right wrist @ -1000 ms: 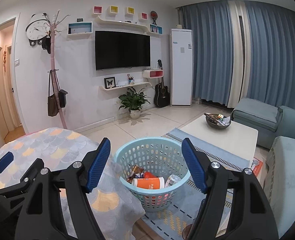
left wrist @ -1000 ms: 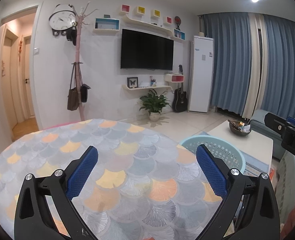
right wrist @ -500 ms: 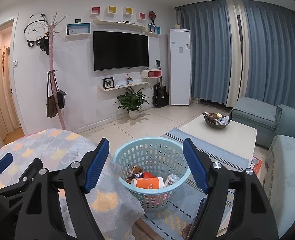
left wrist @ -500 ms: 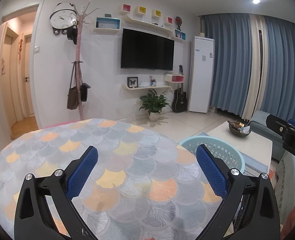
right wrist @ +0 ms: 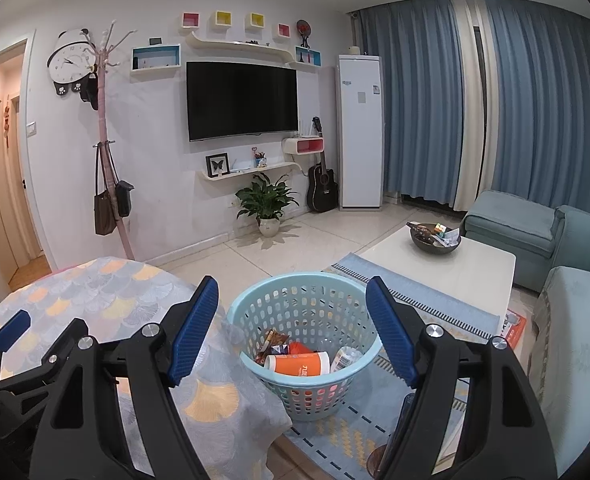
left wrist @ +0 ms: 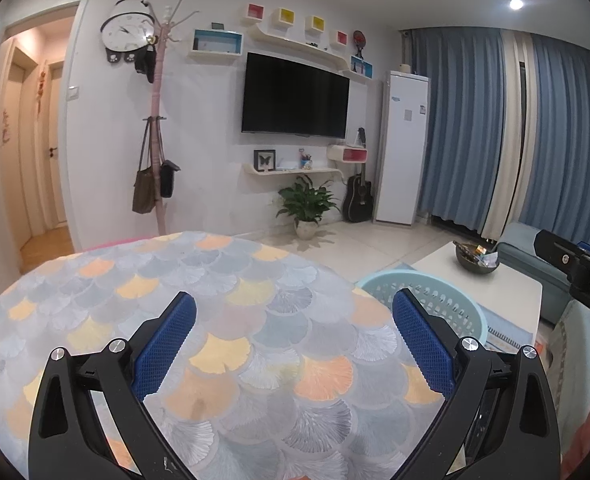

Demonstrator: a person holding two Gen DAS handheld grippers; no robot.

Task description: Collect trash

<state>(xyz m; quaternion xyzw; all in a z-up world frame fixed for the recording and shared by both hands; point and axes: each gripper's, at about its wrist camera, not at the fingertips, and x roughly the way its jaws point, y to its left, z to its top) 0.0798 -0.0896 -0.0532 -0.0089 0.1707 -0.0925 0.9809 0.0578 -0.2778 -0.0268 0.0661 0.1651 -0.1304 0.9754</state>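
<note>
A light blue plastic basket (right wrist: 303, 304) stands on the floor rug beside the round table. It holds an orange-and-white cup (right wrist: 297, 364), a clear bottle (right wrist: 347, 358) and snack wrappers (right wrist: 271, 346). My right gripper (right wrist: 293, 308) is open and empty, above the basket. My left gripper (left wrist: 295, 326) is open and empty over the table's scale-patterned cloth (left wrist: 215, 280). The basket's rim (left wrist: 447, 280) shows past the table edge in the left wrist view. The left gripper's fingertip (right wrist: 13, 330) shows at the lower left of the right wrist view.
A white coffee table (right wrist: 447, 272) with a dark bowl of small items (right wrist: 435, 236) stands right of the basket. Blue sofas (right wrist: 535, 232) lie further right. A coat rack (right wrist: 109, 160), a potted plant (right wrist: 269, 204) and a guitar (right wrist: 323, 184) line the far wall.
Both grippers have drifted only slightly; the views shift a little. Both stay open and empty.
</note>
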